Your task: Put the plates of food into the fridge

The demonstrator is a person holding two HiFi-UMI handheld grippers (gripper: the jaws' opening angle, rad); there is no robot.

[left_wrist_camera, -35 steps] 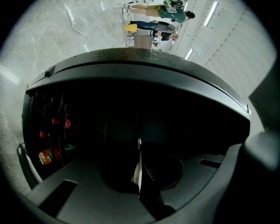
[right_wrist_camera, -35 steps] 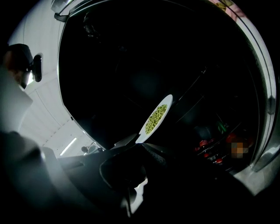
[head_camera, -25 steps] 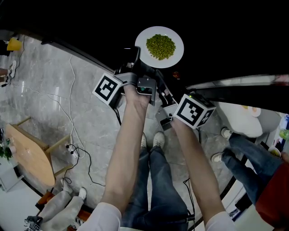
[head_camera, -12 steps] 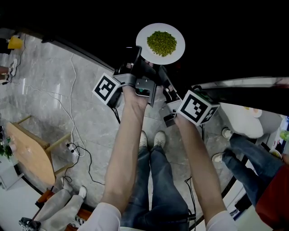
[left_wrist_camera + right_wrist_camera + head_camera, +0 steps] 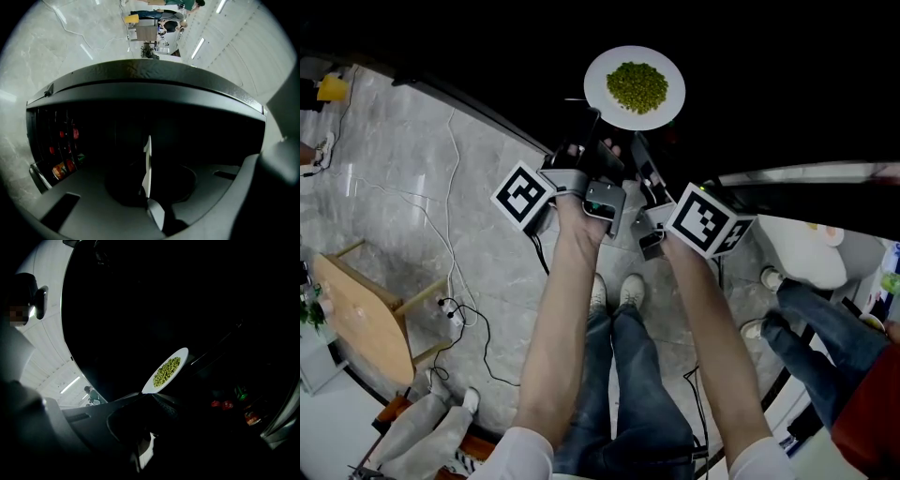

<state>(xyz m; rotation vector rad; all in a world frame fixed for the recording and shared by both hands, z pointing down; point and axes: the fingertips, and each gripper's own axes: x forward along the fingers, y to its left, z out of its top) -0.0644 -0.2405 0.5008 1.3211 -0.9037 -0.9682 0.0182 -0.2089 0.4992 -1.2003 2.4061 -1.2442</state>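
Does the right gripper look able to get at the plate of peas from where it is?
Probably yes. The plate lies straight ahead of the right gripper, close to its fingers, with nothing between them. The left gripper pinches the near rim beside it, and rim on the right gripper's side looks free.

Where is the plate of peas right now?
The plate of peas is at the top centre of the head view, against the dark fridge, its near rim held by the left gripper.

At the tips of your left gripper point(image 5: 596, 127) the plate point(image 5: 602, 89) looks glossy white ceramic; its peas point(image 5: 637, 86) matt; the gripper's shell is smooth matt grey plastic; below it, the floor point(image 5: 422, 187) is polished veined stone.
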